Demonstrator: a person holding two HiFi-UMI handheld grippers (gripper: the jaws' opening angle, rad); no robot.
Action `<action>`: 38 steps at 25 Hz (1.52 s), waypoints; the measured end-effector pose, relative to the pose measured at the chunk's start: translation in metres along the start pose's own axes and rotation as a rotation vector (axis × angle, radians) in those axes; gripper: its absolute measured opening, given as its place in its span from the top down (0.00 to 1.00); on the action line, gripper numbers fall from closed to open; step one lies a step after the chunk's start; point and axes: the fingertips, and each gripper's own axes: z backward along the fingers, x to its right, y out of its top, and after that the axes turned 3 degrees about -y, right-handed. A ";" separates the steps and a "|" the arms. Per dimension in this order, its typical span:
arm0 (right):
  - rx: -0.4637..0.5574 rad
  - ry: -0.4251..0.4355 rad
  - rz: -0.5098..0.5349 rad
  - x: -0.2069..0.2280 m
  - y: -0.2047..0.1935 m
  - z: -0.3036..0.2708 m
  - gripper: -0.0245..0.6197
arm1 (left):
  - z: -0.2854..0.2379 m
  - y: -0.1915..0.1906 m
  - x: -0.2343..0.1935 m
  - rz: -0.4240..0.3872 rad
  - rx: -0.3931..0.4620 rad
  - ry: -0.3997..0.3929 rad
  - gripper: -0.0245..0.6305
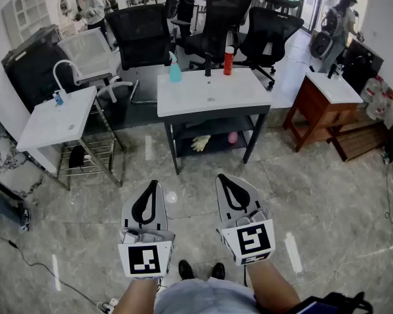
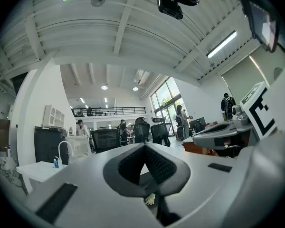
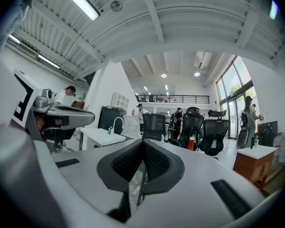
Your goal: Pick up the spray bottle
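The left gripper has its jaws together, the dark ribbed pads meeting at the tip with nothing between them. The right gripper is likewise closed and empty. Both are held level and side by side in front of the person's waist, noses aimed at the worktop ahead. This looks like a ready carry before any approach, not a reach. Their shells are smooth pale-grey plastic tapering to a rounded point, each with a marker cube at the rear (black squares on white).

Below them a glossy marbled tile floor stretches between the grippers and the white worktop, a smooth slab on a dark metal frame. The spray bottle stands upright at the slab's back left edge, well apart from both grippers. It is teal plastic, with a rounded body narrowing to a trigger head. A red bottle, cylindrical with a pale cap, stands near the back right. Pale gloves lie limp on the lower shelf, likely stowed out of the way. Black mesh-backed office chairs crowd behind the worktop.
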 end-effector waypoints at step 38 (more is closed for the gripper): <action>-0.040 -0.049 -0.013 0.067 -0.037 -0.237 0.94 | -0.195 -0.090 -0.122 0.053 -0.066 0.025 0.94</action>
